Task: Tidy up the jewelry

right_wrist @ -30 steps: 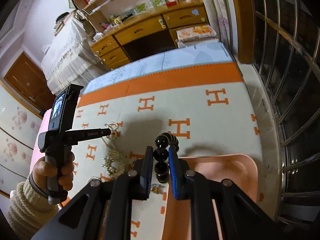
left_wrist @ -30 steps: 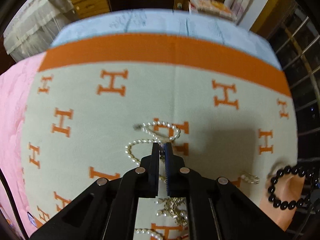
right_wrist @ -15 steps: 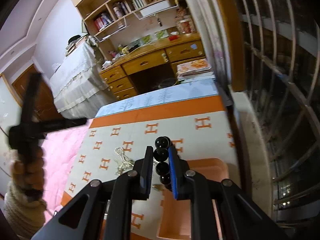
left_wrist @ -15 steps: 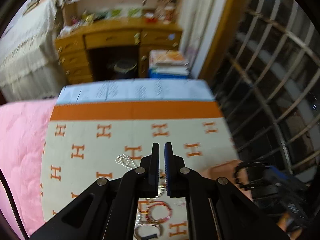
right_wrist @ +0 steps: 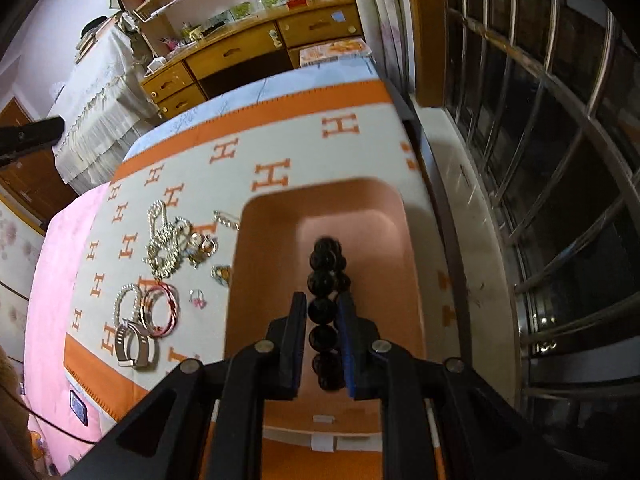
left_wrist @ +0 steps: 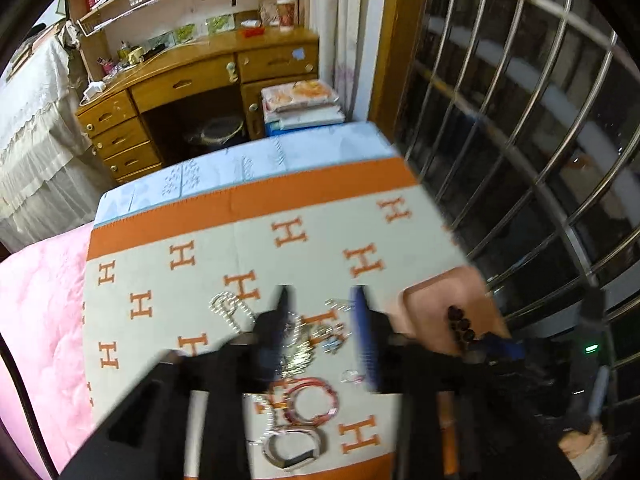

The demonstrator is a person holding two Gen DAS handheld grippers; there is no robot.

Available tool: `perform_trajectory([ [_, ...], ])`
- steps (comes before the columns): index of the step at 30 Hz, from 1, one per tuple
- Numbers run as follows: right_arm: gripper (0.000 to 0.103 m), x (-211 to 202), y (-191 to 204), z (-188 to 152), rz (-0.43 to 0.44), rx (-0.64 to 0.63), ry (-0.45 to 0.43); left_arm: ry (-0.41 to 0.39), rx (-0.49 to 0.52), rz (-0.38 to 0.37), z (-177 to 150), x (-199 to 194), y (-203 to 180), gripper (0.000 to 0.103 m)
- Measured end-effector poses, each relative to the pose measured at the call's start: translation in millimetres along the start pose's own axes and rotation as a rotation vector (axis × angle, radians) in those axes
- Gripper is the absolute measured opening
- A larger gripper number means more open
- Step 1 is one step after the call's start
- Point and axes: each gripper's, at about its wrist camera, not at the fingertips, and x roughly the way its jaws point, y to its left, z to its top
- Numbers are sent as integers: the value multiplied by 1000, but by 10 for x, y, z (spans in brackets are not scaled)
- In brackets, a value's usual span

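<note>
A pink quilt (right_wrist: 60, 264) lies at the far left, and beside it a cream blanket (right_wrist: 280, 140) with orange H marks and an orange border covers the bed. At the blanket's near left edge a silver watch (right_wrist: 134, 346) rests against a pearl bracelet (right_wrist: 126, 300) and red bangles (right_wrist: 162, 310). Farther off lies a tangle of pearl necklaces (right_wrist: 164, 240), with small rings and charms (right_wrist: 202, 246) just to its right and a little pink piece (right_wrist: 198, 298) nearer. The left gripper (left_wrist: 322, 300) hangs above this jewelry, blurred; its jaws are opening with nothing between them, the pearls and trinkets showing on the blanket through the gap. To the right sits a pink tray (right_wrist: 360, 200), its left wall just beside the small charms. The right gripper (right_wrist: 322, 312) points down over the tray, jaws nearly closed on a black bead bracelet (right_wrist: 326, 264), whose strand runs between the pads and on past the fingertips, over the tray floor; whether the far beads touch the tray cannot be told. From the left wrist view the same beads (left_wrist: 460, 326) show over the tray (left_wrist: 436, 300). Beyond the bed stands a wooden desk (right_wrist: 256, 48), and a barred window (right_wrist: 540, 140) runs along the right.
</note>
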Motion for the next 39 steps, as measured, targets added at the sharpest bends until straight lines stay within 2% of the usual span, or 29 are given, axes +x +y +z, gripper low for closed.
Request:
perform_trajectory([
  [1,18,15,-18,-40,3,6,0,3,5,11,-43,50,29,70],
  [2,24,18,-17,-48,-2,6,-3,3,8,20,-77,87,57,76],
  [3,31,12,-17,-62,-11,2,-6,9,13,39,-124,148,103,77],
  [5,35,4,5,-86,-25,-12,-14,36,10,53,-183,263,198,76],
  [8,35,-20,73,-88,-5,-31,-25,88,-26,31,-273,442,360,76],
  [12,35,-45,186,-82,23,-57,-25,141,-123,-26,-373,676,637,76],
  [13,35,-45,209,-82,28,-62,-24,152,-148,-26,-389,732,696,71],
  [14,35,-43,242,-82,36,-70,-23,165,-174,-29,-406,789,762,56],
  [16,35,-42,296,-81,44,-84,-22,219,-234,-57,-443,956,913,39],
  [18,35,-38,335,-76,50,-95,-21,255,-291,-75,-481,1101,1025,38],
  [22,35,-24,391,-52,51,-110,-24,266,-332,-44,-455,1293,1153,37],
  [25,35,2,427,-37,51,-114,-21,267,-327,-12,-392,1407,1175,36],
  [29,35,54,422,-28,50,-115,-14,300,-330,6,-335,1589,1198,27],
  [39,35,134,406,-2,44,-111,-5,381,-344,59,-322,1947,1262,26],
])
